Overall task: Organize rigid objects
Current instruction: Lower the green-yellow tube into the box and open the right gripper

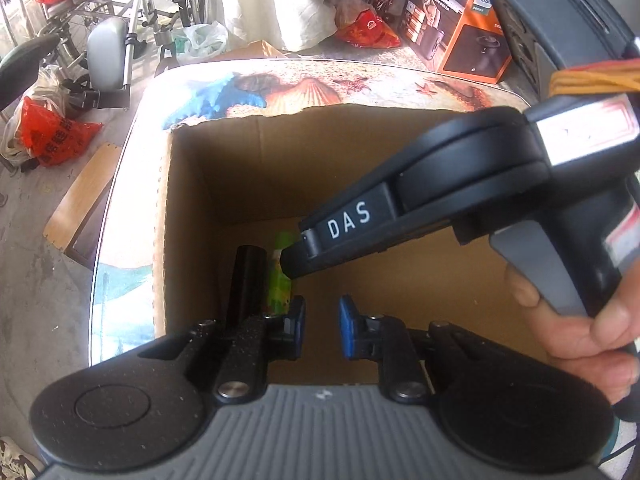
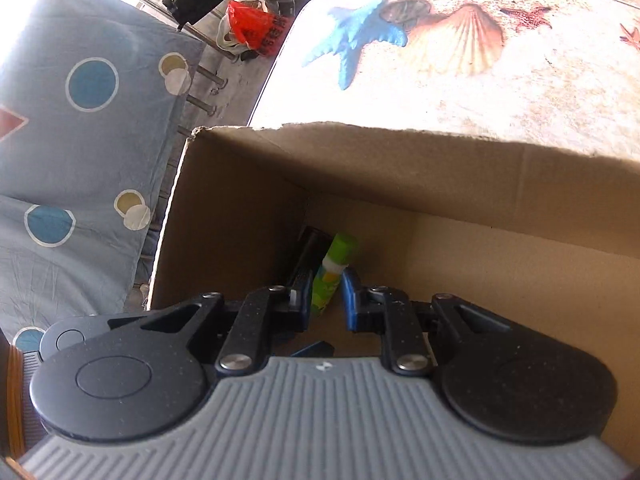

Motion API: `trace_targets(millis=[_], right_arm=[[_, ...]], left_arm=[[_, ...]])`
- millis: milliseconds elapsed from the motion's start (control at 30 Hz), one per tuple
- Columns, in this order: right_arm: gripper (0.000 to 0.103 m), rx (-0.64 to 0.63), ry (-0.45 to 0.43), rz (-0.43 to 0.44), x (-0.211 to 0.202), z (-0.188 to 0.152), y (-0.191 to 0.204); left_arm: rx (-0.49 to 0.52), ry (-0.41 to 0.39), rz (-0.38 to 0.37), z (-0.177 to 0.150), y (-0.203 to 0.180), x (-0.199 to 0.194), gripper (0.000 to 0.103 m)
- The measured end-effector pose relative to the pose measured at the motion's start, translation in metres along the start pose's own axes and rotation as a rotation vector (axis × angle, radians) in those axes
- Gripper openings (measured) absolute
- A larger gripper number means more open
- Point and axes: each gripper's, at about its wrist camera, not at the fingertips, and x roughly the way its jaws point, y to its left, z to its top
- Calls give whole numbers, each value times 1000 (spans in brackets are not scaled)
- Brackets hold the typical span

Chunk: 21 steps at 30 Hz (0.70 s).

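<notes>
We look down into a brown cardboard box (image 1: 192,184) on a table (image 1: 360,84) with seashell pictures. 2 things lie side by side on the box floor: a black tube (image 1: 245,280) and a green glue stick (image 1: 280,280). Our left gripper (image 1: 322,330) is nearly closed, with nothing between its blue pads (image 1: 347,330). The right gripper (image 1: 294,262), held by a hand (image 1: 580,328), reaches in and covers part of the glue stick.

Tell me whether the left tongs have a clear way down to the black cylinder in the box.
Probably yes: the black cylinder lies exposed in the open cardboard box, just ahead of the left tongs. The right tongs hover beside it, over the green tube.
</notes>
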Motion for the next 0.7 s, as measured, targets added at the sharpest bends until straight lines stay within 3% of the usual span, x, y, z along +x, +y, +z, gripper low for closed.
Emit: trace_targets(millis=[67,133,233,367,533,700], right_arm=[[18,8,-28,1,1,5,0],[28,29,-54,23,-4,6,-2],[30,25,-98,32,-19,1,-1],[32,23,-175,60,-60,-21,-2],[32,-26,-303,58,-128,-73,0],[34,-48,-440,79,-196,-155,-8]], left_arm=[[-11,-10,-9,-2,1,-3,18],[-11,-21,-9,-6,-1,-9,19],[-8,-52,-21,-11,-6,-21,19],[0,-117,-55,-21,-12,-50,32],[42,-225,-92,-42,-23,-98,40],[94,-337,-131,-77,-34,-141,48]])
